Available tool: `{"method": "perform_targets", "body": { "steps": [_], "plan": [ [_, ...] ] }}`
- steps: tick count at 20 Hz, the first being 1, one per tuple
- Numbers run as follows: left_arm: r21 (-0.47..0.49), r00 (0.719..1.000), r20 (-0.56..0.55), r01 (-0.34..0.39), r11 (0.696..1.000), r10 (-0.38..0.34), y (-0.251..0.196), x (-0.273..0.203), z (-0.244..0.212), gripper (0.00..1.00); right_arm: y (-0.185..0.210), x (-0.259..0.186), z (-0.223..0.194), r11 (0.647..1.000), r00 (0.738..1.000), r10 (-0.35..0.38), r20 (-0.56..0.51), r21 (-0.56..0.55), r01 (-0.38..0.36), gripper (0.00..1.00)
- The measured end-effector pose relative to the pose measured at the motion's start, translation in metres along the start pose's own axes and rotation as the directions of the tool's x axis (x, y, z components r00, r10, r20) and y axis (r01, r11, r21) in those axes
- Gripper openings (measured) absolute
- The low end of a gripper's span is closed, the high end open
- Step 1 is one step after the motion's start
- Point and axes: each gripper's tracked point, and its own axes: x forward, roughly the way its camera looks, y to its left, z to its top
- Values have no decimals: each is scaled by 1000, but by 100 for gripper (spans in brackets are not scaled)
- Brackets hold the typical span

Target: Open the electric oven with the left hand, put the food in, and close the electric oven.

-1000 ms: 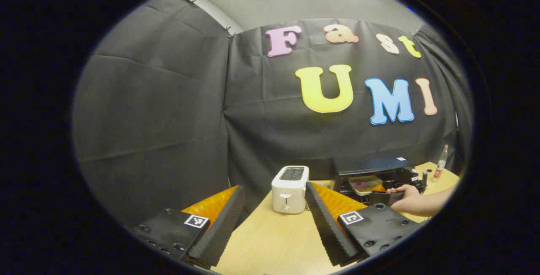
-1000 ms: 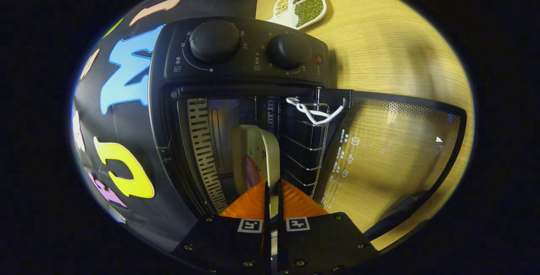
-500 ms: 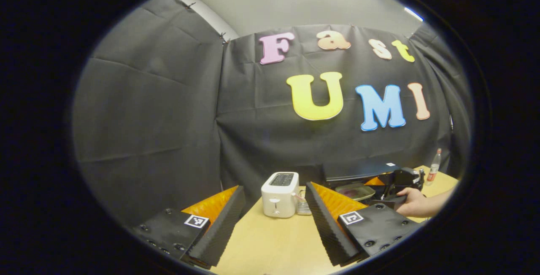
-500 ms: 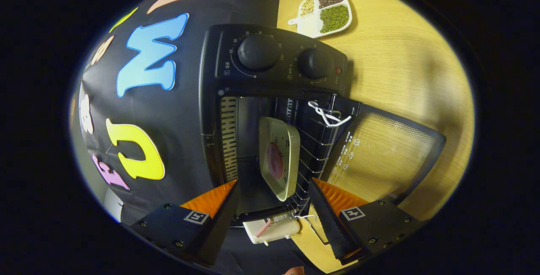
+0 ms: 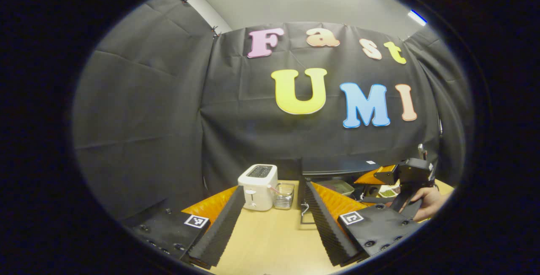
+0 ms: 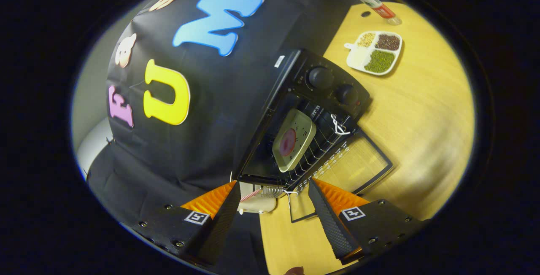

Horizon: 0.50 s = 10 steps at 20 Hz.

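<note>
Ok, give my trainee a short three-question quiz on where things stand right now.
1. True or false: the oven door is open.
2. Where does the plate sit? A on the table, B on the oven rack, C in the right gripper.
3. Fill in: the left gripper is ___ and holds nothing.

Key: 1 true; 2 B; 3 open.

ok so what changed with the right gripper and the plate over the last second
The right gripper let go of the plate of food and drew back from the oven, jaws now open. The plate stayed on the oven rack, the door still hangs open, and the left gripper stays open and empty.
</note>
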Motion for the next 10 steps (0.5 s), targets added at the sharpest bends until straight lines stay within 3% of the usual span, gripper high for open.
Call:
{"method": "perform_targets", "body": {
  "steps": [1,2,4,5,6,8,10],
  "plan": [
    [-2,1000,-9,10,1000,-10,-5,2,-5,90,1,-10,1,999,1000,7,0,-53,-7,97],
    [-1,1000,-22,15,1000,-16,-12,2,-10,100,0,-19,3,994,1000,3,5,-109,-3,98],
    [-7,998,-54,40,999,-40,-24,2,-23,100,-4,-37,10,977,1000,-1,23,-214,6,97],
    [-10,996,-69,49,999,-50,-29,3,-28,90,-5,-44,12,965,1000,-6,29,-263,14,98],
    [-13,994,-85,62,998,-63,-35,6,-34,97,-8,-51,15,952,999,-12,34,-304,22,98],
    [-20,989,-115,87,996,-88,-48,14,-49,100,-13,-63,23,929,998,-24,51,-369,41,98],
    [-29,982,-147,117,993,-120,-64,19,-62,97,-16,-79,33,904,996,-31,85,-424,64,98]
  ]
}}
